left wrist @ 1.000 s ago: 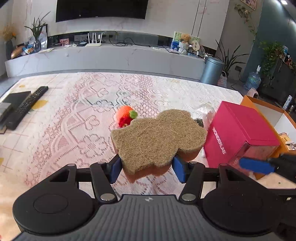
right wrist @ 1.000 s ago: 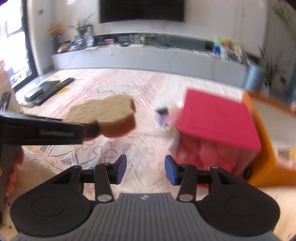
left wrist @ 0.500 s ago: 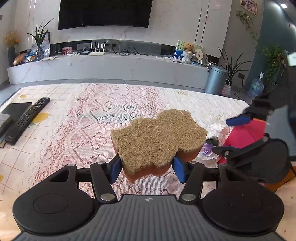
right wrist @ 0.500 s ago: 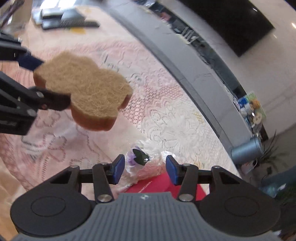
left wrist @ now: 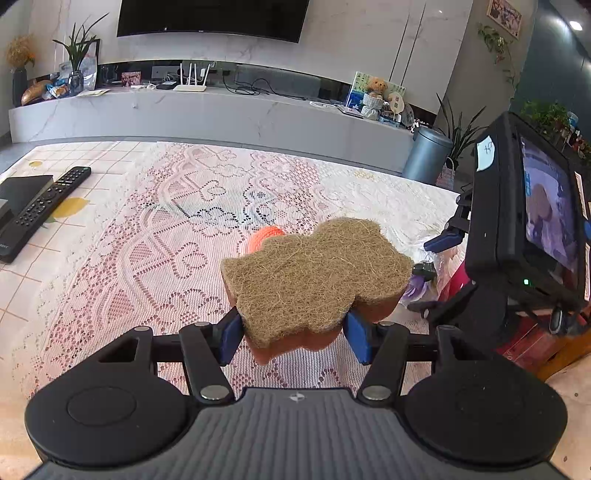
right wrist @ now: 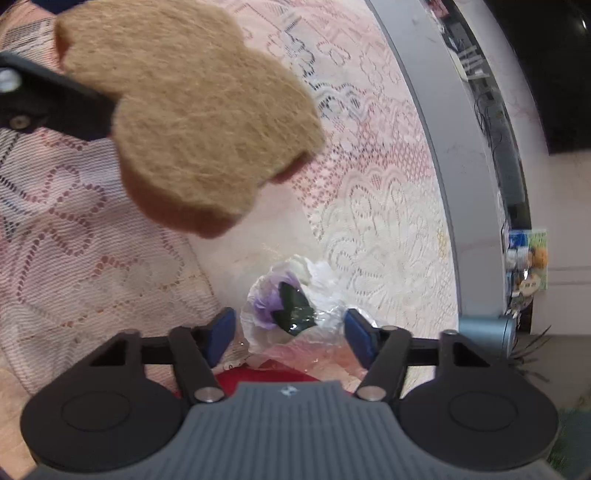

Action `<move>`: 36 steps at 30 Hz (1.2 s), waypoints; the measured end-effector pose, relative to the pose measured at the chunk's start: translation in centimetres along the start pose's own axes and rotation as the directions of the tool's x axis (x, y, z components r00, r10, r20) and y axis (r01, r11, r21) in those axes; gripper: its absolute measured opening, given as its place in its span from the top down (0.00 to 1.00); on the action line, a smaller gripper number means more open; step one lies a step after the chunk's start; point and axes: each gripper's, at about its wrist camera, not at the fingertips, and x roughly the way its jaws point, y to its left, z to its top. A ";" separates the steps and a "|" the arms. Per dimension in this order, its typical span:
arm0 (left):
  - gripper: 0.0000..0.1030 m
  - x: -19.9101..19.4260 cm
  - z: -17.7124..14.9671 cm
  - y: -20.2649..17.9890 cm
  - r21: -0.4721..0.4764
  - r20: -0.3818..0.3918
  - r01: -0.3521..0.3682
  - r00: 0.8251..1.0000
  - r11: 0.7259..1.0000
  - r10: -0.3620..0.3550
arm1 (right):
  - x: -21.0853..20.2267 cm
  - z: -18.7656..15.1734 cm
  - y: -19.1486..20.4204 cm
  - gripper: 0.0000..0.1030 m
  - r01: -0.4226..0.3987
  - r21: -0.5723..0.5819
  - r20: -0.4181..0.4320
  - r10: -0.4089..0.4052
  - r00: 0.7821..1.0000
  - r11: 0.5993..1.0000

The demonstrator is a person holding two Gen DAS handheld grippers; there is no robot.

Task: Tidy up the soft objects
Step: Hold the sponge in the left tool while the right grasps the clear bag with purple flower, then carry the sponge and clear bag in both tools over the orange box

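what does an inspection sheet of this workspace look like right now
surface: lace tablecloth, pink and white.
job's things: brown sponge held off the table; orange soft toy behind it; clear bag with something purple and dark inside.
clutter: remote control; red box.
grippers: left gripper shut on the sponge; right gripper open, straddling the bag.
cables: wires on the far counter.
surroundings: television, router, grey bin, plants.
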 end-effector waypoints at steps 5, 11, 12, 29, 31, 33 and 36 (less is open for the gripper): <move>0.35 -0.3 -0.1 -0.2 0.007 0.013 -0.003 1.000 1.000 0.003 | -1.1 0.1 -0.9 0.60 -0.001 0.072 0.033 -0.002 0.999 0.997; 0.35 -1.2 -0.1 -0.3 0.007 0.034 -0.028 0.999 1.000 0.027 | -4.5 -0.3 -0.9 0.63 0.070 0.097 0.118 -0.082 0.990 0.993; 0.35 -1.5 -0.1 -0.4 0.010 0.041 -0.032 0.999 0.999 0.032 | -5.2 -0.5 -1.1 0.63 0.074 0.116 0.136 -0.090 0.987 0.991; 0.35 -6.5 2.7 -6.6 0.119 0.143 0.050 0.988 0.992 -0.067 | -17.7 -8.2 -4.5 0.63 0.122 0.360 0.295 -0.237 0.926 0.925; 0.35 -6.7 3.0 -8.0 0.142 0.145 0.072 0.985 0.987 -0.093 | -18.2 -9.7 -5.0 0.63 0.137 0.381 0.282 -0.256 0.924 0.914; 0.35 -6.8 3.4 -9.5 0.170 0.149 0.091 0.982 0.981 -0.117 | -18.7 -11.5 -5.3 0.63 0.156 0.401 0.262 -0.276 0.924 0.903; 0.35 -6.8 3.7 -12.0 0.219 0.145 0.131 0.976 0.967 -0.165 | -19.1 -14.7 -5.6 0.63 0.179 0.432 0.225 -0.297 0.928 0.884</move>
